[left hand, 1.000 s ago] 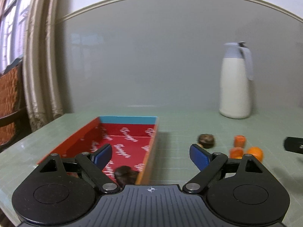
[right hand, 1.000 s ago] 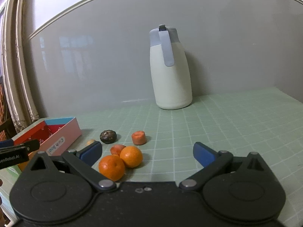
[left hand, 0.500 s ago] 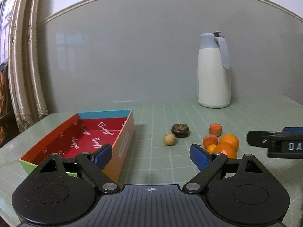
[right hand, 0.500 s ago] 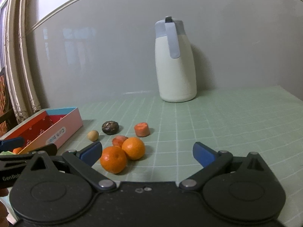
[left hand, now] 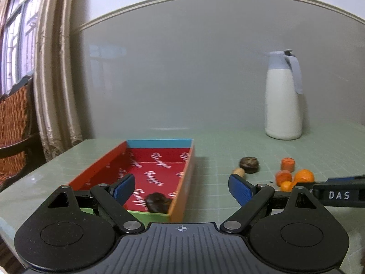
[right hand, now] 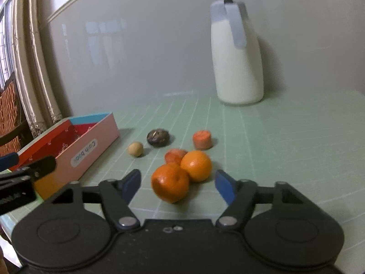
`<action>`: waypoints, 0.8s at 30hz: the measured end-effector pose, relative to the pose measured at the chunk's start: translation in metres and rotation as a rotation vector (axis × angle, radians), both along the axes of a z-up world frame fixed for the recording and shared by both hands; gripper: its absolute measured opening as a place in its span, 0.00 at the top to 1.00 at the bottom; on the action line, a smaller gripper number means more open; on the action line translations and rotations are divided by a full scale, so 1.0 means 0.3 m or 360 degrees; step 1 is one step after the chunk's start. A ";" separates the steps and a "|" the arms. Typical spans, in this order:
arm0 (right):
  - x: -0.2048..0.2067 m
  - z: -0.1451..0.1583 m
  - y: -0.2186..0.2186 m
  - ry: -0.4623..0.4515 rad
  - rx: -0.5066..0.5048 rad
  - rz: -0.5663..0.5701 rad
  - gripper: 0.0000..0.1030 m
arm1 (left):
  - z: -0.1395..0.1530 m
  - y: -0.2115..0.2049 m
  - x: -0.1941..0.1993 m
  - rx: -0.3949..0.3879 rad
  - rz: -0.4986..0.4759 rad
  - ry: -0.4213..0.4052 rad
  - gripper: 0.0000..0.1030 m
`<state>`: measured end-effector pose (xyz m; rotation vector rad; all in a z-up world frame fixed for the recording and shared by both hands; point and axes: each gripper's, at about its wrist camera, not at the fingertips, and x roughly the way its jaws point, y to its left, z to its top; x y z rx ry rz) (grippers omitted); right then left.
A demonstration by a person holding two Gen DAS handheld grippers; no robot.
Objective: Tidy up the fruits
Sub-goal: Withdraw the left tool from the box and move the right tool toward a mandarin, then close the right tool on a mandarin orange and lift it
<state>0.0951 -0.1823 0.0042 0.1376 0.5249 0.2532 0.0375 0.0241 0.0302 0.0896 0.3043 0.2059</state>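
Note:
A red box [left hand: 157,173] with a blue far wall lies on the green table; a dark fruit [left hand: 157,203] sits in its near corner. My left gripper [left hand: 180,188] is open and empty, over the box's near right corner. In the right wrist view my right gripper [right hand: 178,183] is open, with the nearest orange [right hand: 170,184] between its fingers. A second orange [right hand: 196,165], a reddish fruit [right hand: 174,155], a carrot-coloured piece [right hand: 202,139], a dark fruit [right hand: 158,137] and a small tan fruit [right hand: 135,148] lie beyond. The box [right hand: 86,146] is at left.
A white jug with a grey-blue lid [left hand: 284,96] stands by the wall at the back right, also in the right wrist view [right hand: 236,54]. A curtain [left hand: 52,68] and a wicker chair [left hand: 13,118] are off the table's left edge.
The left gripper swung back left to the box, and the dark fruit inside shows again. The right gripper moved forward and lower, so the nearest orange now sits between its fingers.

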 end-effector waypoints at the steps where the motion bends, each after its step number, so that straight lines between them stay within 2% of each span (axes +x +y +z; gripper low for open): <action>1: 0.007 -0.004 0.008 0.0013 0.0001 -0.0001 0.34 | 0.002 0.012 -0.003 -0.0003 0.0014 -0.0004 0.14; 6: 0.022 -0.018 0.041 0.0053 -0.0002 0.0018 0.45 | 0.011 0.074 -0.013 -0.0038 0.0082 -0.0016 0.14; 12: 0.036 -0.024 0.053 0.0068 0.0017 0.0002 0.48 | 0.013 0.122 -0.029 -0.0060 0.0143 -0.0024 0.14; 16: 0.047 -0.030 0.067 0.0084 0.0015 0.0002 0.58 | 0.010 0.145 -0.035 -0.0058 0.0171 -0.0020 0.13; 24: 0.061 -0.041 0.092 0.0106 0.0012 -0.0016 0.59 | 0.005 0.187 -0.055 -0.0050 0.0232 -0.0021 0.10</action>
